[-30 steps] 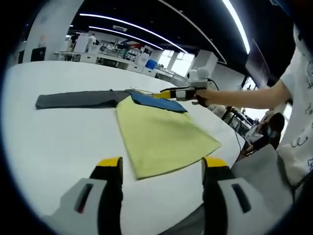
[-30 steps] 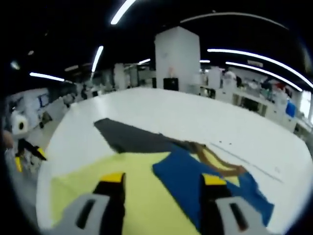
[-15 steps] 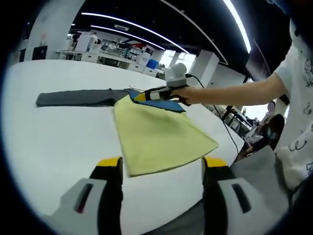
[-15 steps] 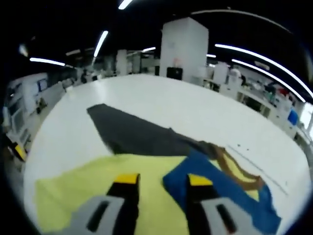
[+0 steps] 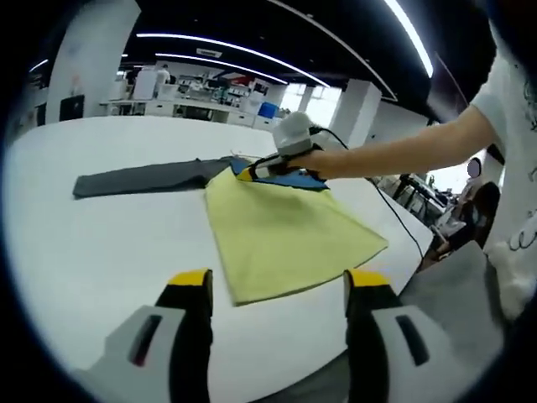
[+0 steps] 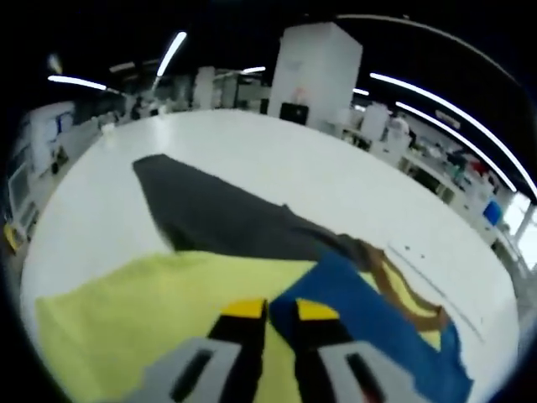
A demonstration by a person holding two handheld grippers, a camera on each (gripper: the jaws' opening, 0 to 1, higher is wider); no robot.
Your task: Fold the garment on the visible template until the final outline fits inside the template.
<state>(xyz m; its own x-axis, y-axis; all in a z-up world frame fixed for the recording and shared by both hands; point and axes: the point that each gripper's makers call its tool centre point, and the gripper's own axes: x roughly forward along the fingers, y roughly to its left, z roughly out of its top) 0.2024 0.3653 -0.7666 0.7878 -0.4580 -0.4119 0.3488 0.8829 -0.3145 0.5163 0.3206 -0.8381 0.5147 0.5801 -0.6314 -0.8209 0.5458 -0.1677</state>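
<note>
A garment lies flat on the white table (image 5: pixel 101 243): a yellow panel (image 5: pixel 285 235), a blue part (image 5: pixel 294 178) behind it and a long grey sleeve (image 5: pixel 138 178) stretching left. My left gripper (image 5: pixel 278 279) hangs open over the near table edge, just short of the yellow hem, holding nothing. My right gripper (image 5: pixel 249 175) sits at the seam where yellow meets blue. In the right gripper view its jaws (image 6: pixel 279 309) are pressed almost together on the cloth between the yellow panel (image 6: pixel 126 311) and the blue part (image 6: pixel 369 311). The grey sleeve (image 6: pixel 218 218) and a brown neck trim (image 6: pixel 394 290) lie beyond.
A person's arm (image 5: pixel 403 155) reaches in from the right over the table. Grey fabric (image 5: pixel 453 294) shows past the table's right edge. A thin dark line (image 6: pixel 436 290) runs along the table beyond the garment. A white pillar (image 6: pixel 315 67) and desks stand far behind.
The right gripper's jaws have drawn together from wide open to nearly touching on the cloth at the yellow-blue seam, having moved left along it. The left gripper has stayed open and hardly moved.
</note>
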